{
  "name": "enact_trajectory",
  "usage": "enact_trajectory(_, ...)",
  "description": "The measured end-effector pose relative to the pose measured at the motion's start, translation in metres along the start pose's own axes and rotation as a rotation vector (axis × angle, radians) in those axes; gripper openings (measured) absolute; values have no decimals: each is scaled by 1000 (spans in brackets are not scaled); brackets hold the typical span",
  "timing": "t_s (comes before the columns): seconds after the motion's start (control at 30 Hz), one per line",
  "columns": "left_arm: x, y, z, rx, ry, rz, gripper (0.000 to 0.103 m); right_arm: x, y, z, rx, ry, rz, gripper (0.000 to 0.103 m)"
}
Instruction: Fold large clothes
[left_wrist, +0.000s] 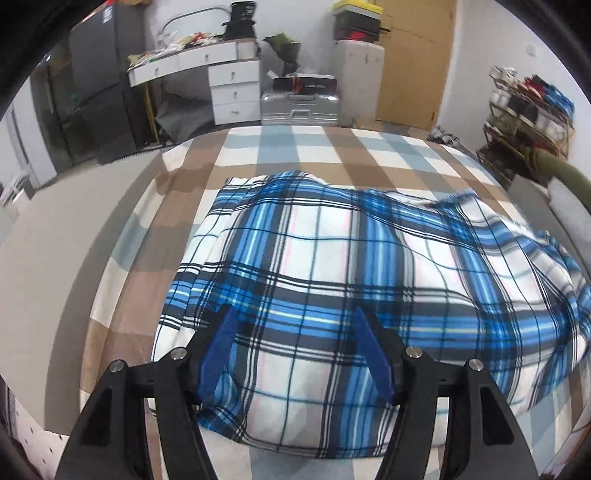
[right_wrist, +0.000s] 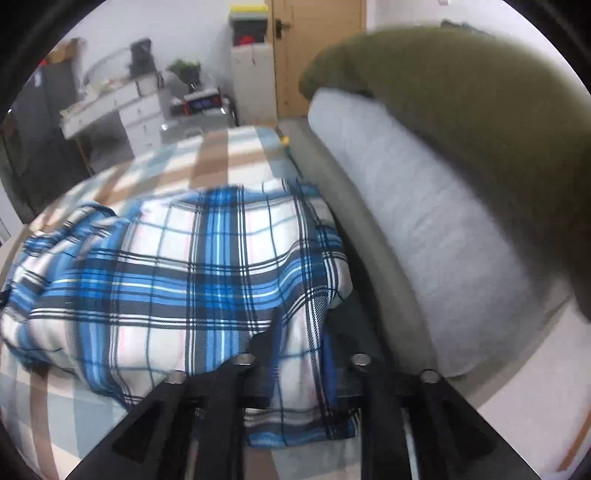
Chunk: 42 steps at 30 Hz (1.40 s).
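A large blue, white and black plaid cloth (left_wrist: 332, 266) lies bunched on a bed with a brown, blue and white checked cover (left_wrist: 295, 147). My left gripper (left_wrist: 295, 314) is open above the cloth's near edge, with the blue pads (left_wrist: 221, 350) wide apart and nothing between them. In the right wrist view the same cloth (right_wrist: 166, 266) spreads to the left. My right gripper (right_wrist: 299, 339) has a fold of the cloth's near right corner between its fingers, which stand close together around it.
A grey padded headboard (right_wrist: 424, 229) and an olive green pillow (right_wrist: 461, 110) lie right of the bed. Beyond the bed's far edge stand a white drawer desk (left_wrist: 229, 81), a silver suitcase (left_wrist: 299, 107), a wooden door (left_wrist: 413, 62) and a shoe rack (left_wrist: 528, 110).
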<state>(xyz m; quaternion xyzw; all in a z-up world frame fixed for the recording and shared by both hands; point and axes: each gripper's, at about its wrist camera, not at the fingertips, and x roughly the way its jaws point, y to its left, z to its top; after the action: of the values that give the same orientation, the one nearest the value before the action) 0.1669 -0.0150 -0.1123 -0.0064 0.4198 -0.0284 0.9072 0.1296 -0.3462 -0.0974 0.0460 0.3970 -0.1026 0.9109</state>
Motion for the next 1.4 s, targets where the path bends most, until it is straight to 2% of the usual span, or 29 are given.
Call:
enact_trajectory(0.03,-4,2,-4,20,-1,6,61,-9,1,0,-8,-32,26,47)
enact_trajectory(0.1,-12,8,-13,36,-5,20,61,-27,4,0,-18,-88,55,52)
enact_trajectory(0.23,-13,41,-22,-101,27,4,61,-42,24,7,-51,-149,189,64)
enact_trajectory(0.3,-5,56,-22,-198,45,-47,61,-34,38,11,-79,-150,235,65)
enact_trajectory(0.33,1,62,-22,-257,51,-102,61,-29,43,13,-89,-141,239,65)
enact_trajectory(0.4,7,61,-21,-280,44,-129,58,-28,53,10,-108,-122,248,65)
enact_trajectory(0.43,7,56,-19,-253,31,-126,28,-26,58,9,-115,-119,260,65)
enact_trajectory(0.47,10,51,-18,-217,32,-103,5,-25,61,9,-118,-119,268,65)
enact_trajectory(0.53,9,52,-19,-251,-18,-77,2,-25,69,5,-130,-114,271,65)
enact_trajectory(0.7,-10,73,-25,-317,-60,-105,1,-22,75,-3,-173,-79,273,65)
enact_trajectory(0.8,-31,83,-32,-312,-76,-85,1,-28,80,-7,-219,-84,348,65)
enact_trajectory(0.9,-52,93,-47,-322,-75,-68,1,-34,90,-14,-285,-80,406,75)
enact_trajectory(1.1,-65,113,-73,-399,-62,-29,1,-15,94,-27,-291,7,381,78)
enact_trajectory(1.2,-65,111,-70,-401,-69,-31,1,-13,115,-36,-399,27,342,78)
enact_trajectory(1.27,-65,108,-68,-385,-72,-25,1,-7,126,-42,-477,32,278,66)
enact_trajectory(1.33,-68,109,-66,-373,-79,-32,1,4,128,-43,-505,71,227,0)
enact_trajectory(1.4,-71,112,-64,-362,-87,-50,1,4,119,-41,-490,49,191,0)
